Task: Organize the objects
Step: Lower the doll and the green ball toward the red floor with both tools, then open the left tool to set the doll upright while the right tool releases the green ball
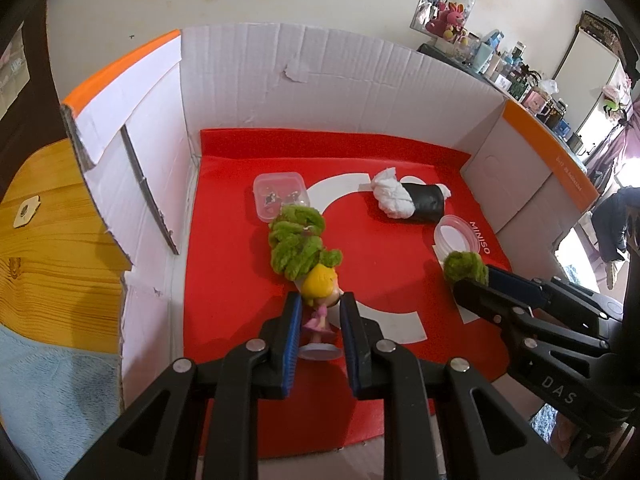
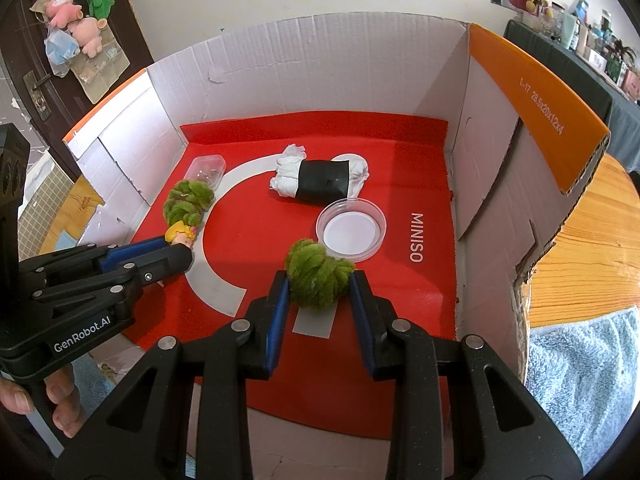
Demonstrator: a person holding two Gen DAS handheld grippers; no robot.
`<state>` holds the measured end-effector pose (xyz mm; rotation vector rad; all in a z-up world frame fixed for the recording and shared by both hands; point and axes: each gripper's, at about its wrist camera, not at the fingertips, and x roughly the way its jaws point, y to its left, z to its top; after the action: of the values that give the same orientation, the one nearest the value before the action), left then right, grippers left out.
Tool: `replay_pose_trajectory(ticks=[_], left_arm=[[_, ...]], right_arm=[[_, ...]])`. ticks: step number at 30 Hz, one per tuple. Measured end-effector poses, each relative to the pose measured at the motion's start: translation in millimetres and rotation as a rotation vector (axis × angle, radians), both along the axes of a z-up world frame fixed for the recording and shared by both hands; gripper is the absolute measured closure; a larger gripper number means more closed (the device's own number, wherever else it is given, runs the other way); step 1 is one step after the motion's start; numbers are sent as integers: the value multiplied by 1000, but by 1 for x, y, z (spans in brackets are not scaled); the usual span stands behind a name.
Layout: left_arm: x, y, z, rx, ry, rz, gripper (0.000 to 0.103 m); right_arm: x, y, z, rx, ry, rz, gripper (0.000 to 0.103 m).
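Observation:
A small doll figurine with yellow hair, a pink dress and a round base stands low over the red mat, and my left gripper is shut on it. From the right wrist view that same left gripper comes in from the left with the doll at its tip. My right gripper is shut on a green fuzzy ball, just in front of a round clear dish. In the left wrist view the right gripper holds the green ball at the right.
All of this is inside a white cardboard box with orange flaps. A larger green fuzzy bundle lies just beyond the doll, next to a small clear plastic box. A white cloth roll with a black band lies at the back.

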<state>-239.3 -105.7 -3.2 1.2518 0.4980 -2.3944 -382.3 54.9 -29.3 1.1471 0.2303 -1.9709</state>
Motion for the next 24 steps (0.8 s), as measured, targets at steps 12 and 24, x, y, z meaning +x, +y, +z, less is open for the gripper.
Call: replay_pose_trajectory(ticks=[12, 24], left_arm=[[0, 1, 2, -14, 1, -2, 83], [4, 8, 7, -23, 8, -7, 78]], right_arm=[[5, 1, 3, -6, 3, 5, 70], [11, 1, 8, -17, 21, 11, 55]])
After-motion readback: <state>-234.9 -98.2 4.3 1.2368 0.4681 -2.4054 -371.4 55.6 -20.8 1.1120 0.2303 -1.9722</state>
